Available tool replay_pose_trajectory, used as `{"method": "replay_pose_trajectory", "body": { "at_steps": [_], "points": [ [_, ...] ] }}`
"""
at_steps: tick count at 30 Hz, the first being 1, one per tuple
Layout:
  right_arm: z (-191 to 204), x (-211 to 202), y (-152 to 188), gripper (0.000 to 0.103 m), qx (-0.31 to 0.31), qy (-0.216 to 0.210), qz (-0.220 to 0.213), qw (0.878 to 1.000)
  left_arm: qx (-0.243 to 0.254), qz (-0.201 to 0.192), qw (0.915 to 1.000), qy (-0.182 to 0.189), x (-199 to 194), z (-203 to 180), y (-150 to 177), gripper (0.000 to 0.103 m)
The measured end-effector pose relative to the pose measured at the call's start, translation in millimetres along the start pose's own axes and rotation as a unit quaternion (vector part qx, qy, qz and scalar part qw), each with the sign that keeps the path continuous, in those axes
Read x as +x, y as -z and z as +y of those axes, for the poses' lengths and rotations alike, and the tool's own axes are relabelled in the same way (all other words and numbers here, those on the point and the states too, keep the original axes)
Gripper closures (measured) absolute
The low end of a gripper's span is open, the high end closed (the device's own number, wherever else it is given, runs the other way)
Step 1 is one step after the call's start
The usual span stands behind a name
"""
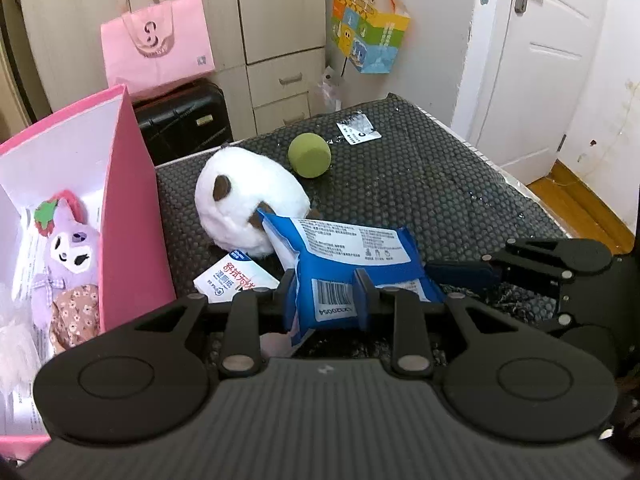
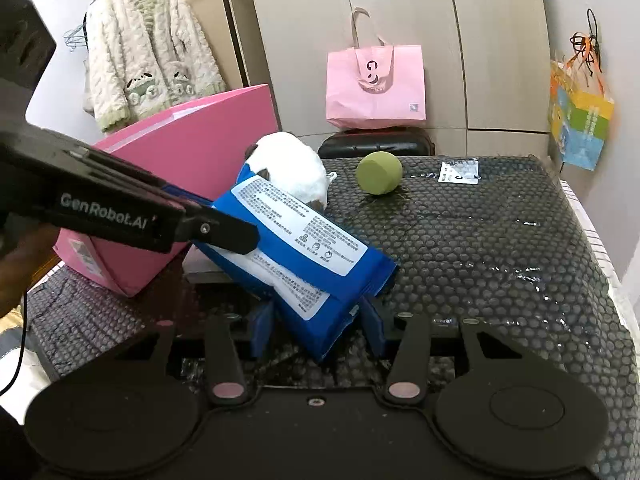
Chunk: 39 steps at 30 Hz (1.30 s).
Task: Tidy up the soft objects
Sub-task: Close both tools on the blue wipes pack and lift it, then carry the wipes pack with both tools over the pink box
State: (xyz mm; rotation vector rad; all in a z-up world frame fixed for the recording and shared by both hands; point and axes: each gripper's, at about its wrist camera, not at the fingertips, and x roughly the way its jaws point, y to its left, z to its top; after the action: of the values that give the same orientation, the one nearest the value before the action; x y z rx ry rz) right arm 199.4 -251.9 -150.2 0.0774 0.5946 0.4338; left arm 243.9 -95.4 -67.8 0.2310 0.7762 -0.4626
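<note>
I am holding the blue pack [image 1: 352, 256] over the table [image 1: 440, 192], near the pink box [image 1: 124, 200]. My left gripper [image 1: 326, 294] is pinching its squashy, crinkly end tight. My right gripper [image 2: 316, 320] is half open around the other end. I am gripping near the seams; the wrapper looks slippery.

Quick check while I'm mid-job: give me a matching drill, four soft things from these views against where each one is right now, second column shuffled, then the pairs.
Things:
1. blue packet
2. purple doll
3. green ball
4. white plush

Places:
A. lying inside the open pink box
B. alone on the black mat, apart from the other things
C. pinched in the left tongs
D. on the mat beside the pink box, just behind the packet

Pairs: 1-C, 2-A, 3-B, 4-D
</note>
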Motion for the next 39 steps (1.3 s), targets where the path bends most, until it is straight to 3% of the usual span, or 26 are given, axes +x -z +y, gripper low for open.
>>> {"method": "replay_pose_trajectory", "body": {
  "at_steps": [3,12,17,25,39],
  "points": [
    [-4,-1,0,0.052,0.018,-0.001,-0.005,1.0,0.017,-0.016,0.9996,-0.013,-4,-10,2,0.076],
    [0,-8,6,0.064,0.031,0.019,-0.016,0.999,0.009,-0.018,0.9998,-0.006,-10,-18,12,0.076],
    [2,-17,7,0.064,0.037,0.019,-0.012,0.999,0.01,-0.023,0.9997,0.001,-21,-21,14,0.076],
    [2,-43,2,0.063,0.062,-0.006,0.019,0.998,-0.003,-0.015,0.9987,0.048,-46,-15,18,0.076],
    [49,-81,-18,0.063,-0.012,-0.005,0.087,0.996,-0.041,0.002,0.993,0.11,-98,7,40,0.076]
  ]
}}
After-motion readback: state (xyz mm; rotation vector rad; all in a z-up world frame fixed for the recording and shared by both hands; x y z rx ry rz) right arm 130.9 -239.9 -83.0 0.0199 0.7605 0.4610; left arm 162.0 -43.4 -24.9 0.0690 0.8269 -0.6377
